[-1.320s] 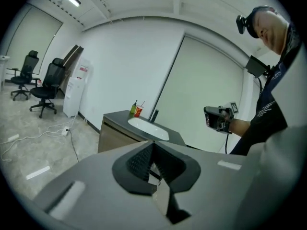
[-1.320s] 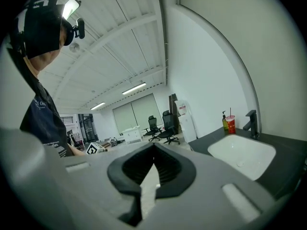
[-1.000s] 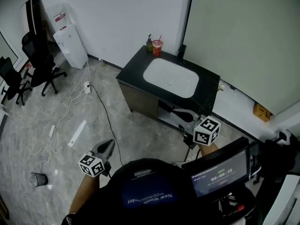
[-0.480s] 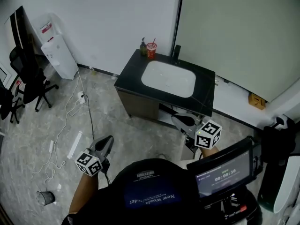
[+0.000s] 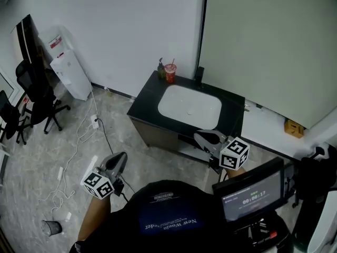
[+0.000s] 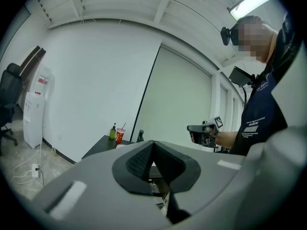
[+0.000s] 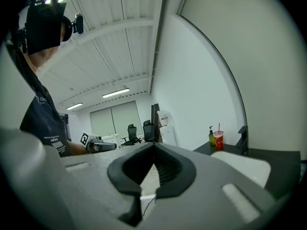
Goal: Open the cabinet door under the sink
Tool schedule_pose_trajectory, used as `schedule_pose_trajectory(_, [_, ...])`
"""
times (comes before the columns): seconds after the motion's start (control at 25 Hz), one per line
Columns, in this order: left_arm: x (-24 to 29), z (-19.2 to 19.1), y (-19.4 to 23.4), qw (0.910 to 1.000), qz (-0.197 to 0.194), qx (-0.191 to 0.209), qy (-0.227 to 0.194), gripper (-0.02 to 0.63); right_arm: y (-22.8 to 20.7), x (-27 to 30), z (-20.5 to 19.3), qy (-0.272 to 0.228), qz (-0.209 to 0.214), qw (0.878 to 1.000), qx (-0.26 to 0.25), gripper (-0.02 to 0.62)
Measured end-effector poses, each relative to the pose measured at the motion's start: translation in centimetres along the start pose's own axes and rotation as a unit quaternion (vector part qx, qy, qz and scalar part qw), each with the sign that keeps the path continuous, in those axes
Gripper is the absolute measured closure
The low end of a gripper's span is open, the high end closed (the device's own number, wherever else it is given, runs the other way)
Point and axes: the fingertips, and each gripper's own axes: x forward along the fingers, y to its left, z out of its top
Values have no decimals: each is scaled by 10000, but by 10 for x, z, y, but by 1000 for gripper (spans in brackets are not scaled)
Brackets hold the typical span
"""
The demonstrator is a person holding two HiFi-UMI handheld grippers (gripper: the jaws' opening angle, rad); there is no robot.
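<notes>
The sink cabinet (image 5: 158,133) has a black countertop (image 5: 145,96) and a white basin (image 5: 189,106). Its brown front panel at the left looks closed; the part to its right, under the basin, is dark and I cannot tell how its door stands. My right gripper (image 5: 202,136) is shut and empty, held level in front of that dark part, just below the counter edge. My left gripper (image 5: 119,161) is shut and empty over the floor, short of the cabinet's left corner. In the left gripper view the shut left gripper (image 6: 153,143) points at the counter (image 6: 101,143).
A green bottle (image 5: 161,67), a red cup (image 5: 170,72) and a black tap (image 5: 199,74) stand at the counter's back. A white water dispenser (image 5: 69,73) and office chairs (image 5: 32,96) are at the left. Cables (image 5: 79,138) and a small bin (image 5: 50,227) lie on the floor.
The whole head view has shifted as the person moved. The left gripper has come up and forward a little; the right gripper has slid along the cabinet front. Both stay shut.
</notes>
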Motion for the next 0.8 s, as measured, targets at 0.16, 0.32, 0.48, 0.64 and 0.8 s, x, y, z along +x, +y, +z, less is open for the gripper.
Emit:
schedule_pose_trajectory(0.16, [36, 8, -1, 10000, -23, -53, -45, 606, -26, 2, 10, -65, 104, 9999, -40, 597])
schedule_pose_trajectory(0.32, [77, 13, -16, 9995, -267, -77, 141, 606, -49, -3, 9, -121, 20, 9999, -11, 597])
schedule_pose_trajectory(0.48, [112, 13, -20, 9971, -692, 36, 317, 606, -66, -14, 3, -222, -224, 9994, 122, 597])
schedule_pose_trajectory(0.64, [149, 16, -10, 9927, -1147, -6, 382, 606, -85, -21, 1, -273, -686, 9970, 217, 597])
schedule_pose_trajectory(0.8, [182, 19, 8, 9841, -1729, -47, 401, 606, -99, -16, 10, -287, -1185, 9925, 104, 597])
